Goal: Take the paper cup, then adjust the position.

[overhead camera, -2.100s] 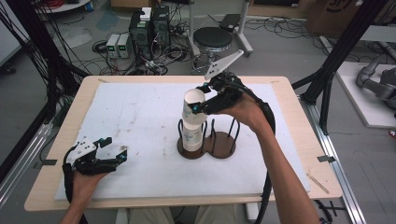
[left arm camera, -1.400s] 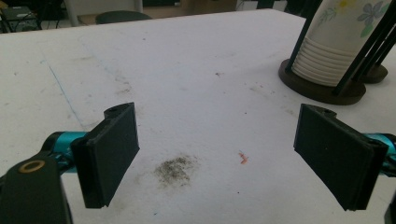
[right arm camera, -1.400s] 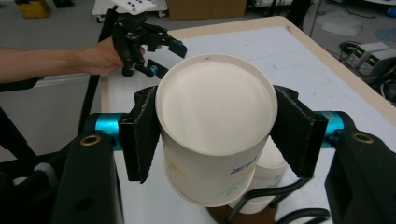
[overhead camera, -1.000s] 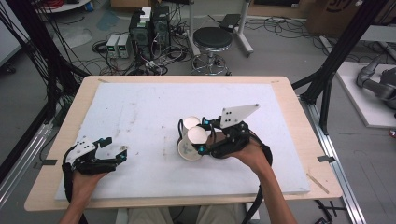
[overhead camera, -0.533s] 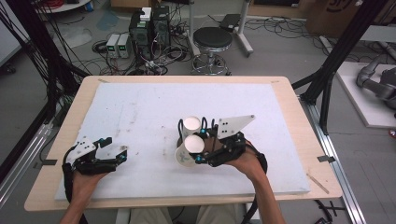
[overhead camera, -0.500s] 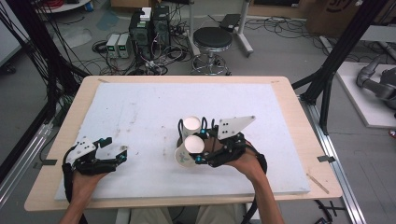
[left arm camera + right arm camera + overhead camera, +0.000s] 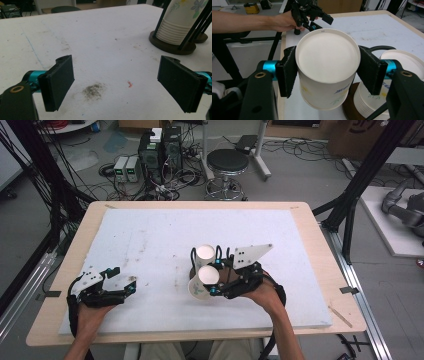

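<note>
Paper cup [image 7: 202, 282] clamped upside down between the 2 jaws of the right gripper [image 7: 216, 287], flat white bottom facing up, jaws pressed against its opposite sides a little below that bottom. Seen again in the right gripper view, cup [image 7: 327, 67] gripped left and right by the black pads [image 7: 288, 71], small printed flowers and blue lettering on its wall, open mouth pointing down toward the table. Held near the middle of the white mat [image 7: 150, 240], toward the near edge, just in front of and touching or almost touching the cup rack [image 7: 192, 255]; cannot tell which. Stack of cups [image 7: 205, 253] standing upside down in that rack just beyond the held cup, ringed by thin black upright rods on a dark round base. Same stack [image 7: 372, 100] at the lower right of the right gripper view, partly behind the gripper's right jaw. Left gripper [image 7: 125, 287] resting low near the left near corner of the mat, well apart from the rack and cup, jaws parted wide with nothing between them. In the left gripper view, 2 black pads [image 7: 58, 80] standing apart over bare mat, a dark smudge [image 7: 93, 90] and a small red mark [image 7: 129, 84] lying between them, stack of cups [image 7: 178, 25] on its dark base at the far right. Wooden table [image 7: 320, 250] under the mat, round stool [image 7: 227, 162] and black boxes with cables [image 7: 160, 150] on the floor beyond its far edge.
</note>
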`<state>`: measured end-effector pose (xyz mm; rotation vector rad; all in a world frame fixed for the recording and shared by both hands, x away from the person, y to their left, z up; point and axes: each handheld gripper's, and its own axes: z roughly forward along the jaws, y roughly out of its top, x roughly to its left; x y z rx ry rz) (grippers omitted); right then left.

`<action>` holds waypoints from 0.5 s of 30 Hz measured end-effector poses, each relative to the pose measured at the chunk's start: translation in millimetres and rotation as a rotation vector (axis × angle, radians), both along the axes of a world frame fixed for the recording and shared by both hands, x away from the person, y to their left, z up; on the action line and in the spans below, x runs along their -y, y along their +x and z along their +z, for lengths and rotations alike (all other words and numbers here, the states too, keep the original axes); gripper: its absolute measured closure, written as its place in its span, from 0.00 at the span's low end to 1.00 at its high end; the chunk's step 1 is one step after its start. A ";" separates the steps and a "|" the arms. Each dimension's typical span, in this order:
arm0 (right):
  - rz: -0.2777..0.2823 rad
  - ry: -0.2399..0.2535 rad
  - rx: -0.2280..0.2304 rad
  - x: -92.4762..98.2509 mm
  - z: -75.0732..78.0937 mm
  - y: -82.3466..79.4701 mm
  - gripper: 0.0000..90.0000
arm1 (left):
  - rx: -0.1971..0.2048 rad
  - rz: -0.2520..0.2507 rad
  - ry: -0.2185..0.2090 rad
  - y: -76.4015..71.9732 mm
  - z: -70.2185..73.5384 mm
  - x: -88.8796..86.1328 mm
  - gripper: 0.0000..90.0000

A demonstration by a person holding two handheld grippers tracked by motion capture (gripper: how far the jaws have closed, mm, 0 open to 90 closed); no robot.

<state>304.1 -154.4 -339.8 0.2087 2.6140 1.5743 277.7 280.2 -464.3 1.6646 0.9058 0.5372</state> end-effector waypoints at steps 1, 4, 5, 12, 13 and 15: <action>0.001 0.000 0.002 0.3 0.2 0.0 0.42 | 0.001 0.002 -0.003 -0.5 0.0 -0.2 0.15; 0.003 0.000 0.001 0.4 0.2 0.1 0.42 | 0.007 0.013 -0.005 -1.1 0.1 -0.4 0.15; 0.000 0.000 0.004 0.6 0.1 0.8 0.42 | 0.004 0.009 -0.007 -0.8 0.0 -0.2 0.15; -0.003 0.001 0.000 0.8 -0.2 1.9 0.42 | 0.004 0.007 -0.019 -0.8 0.0 -1.4 0.15; 0.000 -0.004 -0.002 0.5 -0.3 2.0 0.42 | 0.005 0.004 -0.019 -0.8 0.1 -1.4 0.15; 0.002 -0.003 0.001 0.0 -0.7 2.6 0.42 | 0.010 -0.009 -0.009 -1.0 0.3 -0.8 0.16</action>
